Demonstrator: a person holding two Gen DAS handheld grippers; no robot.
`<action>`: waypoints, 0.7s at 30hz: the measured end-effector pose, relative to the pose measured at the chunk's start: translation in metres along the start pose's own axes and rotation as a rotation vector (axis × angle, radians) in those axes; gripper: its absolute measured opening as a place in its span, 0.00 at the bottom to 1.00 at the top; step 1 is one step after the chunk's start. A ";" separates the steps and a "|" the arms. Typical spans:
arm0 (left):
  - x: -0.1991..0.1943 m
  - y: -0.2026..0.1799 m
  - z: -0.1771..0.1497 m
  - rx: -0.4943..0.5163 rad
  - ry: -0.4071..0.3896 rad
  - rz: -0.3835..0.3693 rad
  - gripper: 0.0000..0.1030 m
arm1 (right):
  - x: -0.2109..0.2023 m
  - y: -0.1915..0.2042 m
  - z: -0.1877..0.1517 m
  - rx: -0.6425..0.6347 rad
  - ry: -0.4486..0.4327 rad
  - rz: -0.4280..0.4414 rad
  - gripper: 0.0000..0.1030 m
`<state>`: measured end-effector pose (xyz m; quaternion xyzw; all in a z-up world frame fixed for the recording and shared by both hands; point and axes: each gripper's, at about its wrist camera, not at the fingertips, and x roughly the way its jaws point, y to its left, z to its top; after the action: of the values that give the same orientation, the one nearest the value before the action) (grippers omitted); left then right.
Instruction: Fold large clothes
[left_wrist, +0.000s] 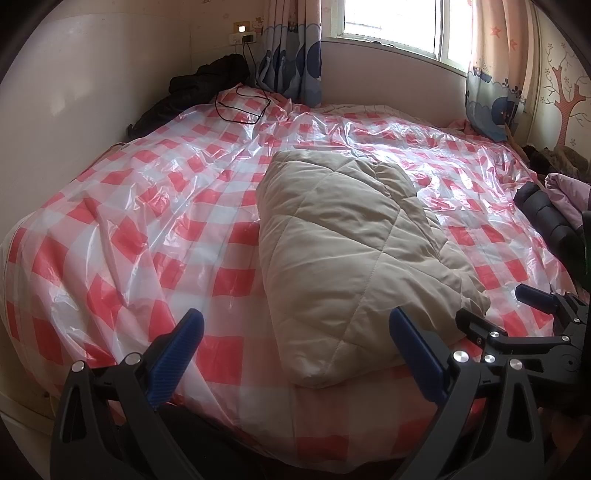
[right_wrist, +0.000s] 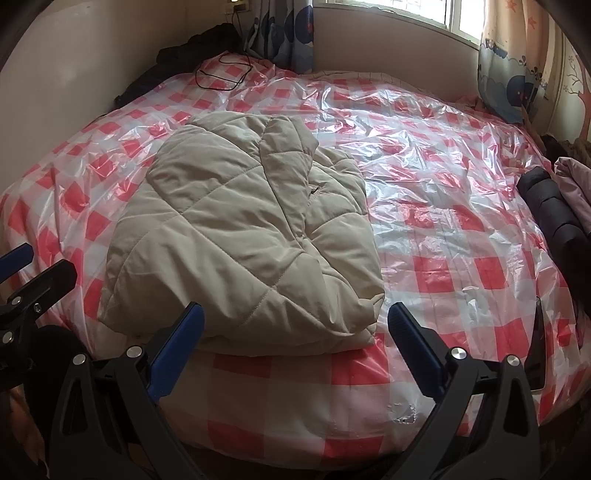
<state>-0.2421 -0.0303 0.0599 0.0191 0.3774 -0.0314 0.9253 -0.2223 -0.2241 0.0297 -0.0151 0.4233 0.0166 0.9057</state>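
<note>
Jaws of both grippers stand apart and empty over the near edge of the bed — the folded beige quilted jacket (left_wrist: 354, 258) lies just beyond them.

Left gripper (left_wrist: 295, 354) and right gripper (right_wrist: 295, 350) each show only two blue-padded fingers; their handles are cut off by the frame, and the right gripper's fingers also show at 4 o'clock in the left view. The jacket sits toward the near edge of the bed's red-and-white checked plastic sheet (left_wrist: 129, 236), its underside and sleeves hidden in the folds. At 10 o'clock a dark garment (left_wrist: 207, 79) is half lost against the wall beside a looped black cable (left_wrist: 242, 107); at 3 o'clock dark and pink clothes (right_wrist: 557, 206) are cut by the frame. No writing is legible. Open sheet lies on either side of the jacket and beyond it.
</note>
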 end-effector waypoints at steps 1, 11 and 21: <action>0.000 0.000 0.000 0.000 -0.001 0.001 0.93 | 0.000 0.000 0.000 0.001 -0.001 0.000 0.93; 0.001 0.002 -0.001 -0.003 -0.006 0.004 0.93 | 0.000 0.000 0.000 -0.002 -0.003 0.000 0.93; 0.000 0.003 -0.001 -0.006 -0.005 0.005 0.93 | -0.006 0.002 0.002 0.002 -0.009 -0.001 0.93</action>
<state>-0.2420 -0.0273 0.0592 0.0173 0.3752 -0.0280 0.9264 -0.2247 -0.2218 0.0352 -0.0143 0.4194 0.0161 0.9075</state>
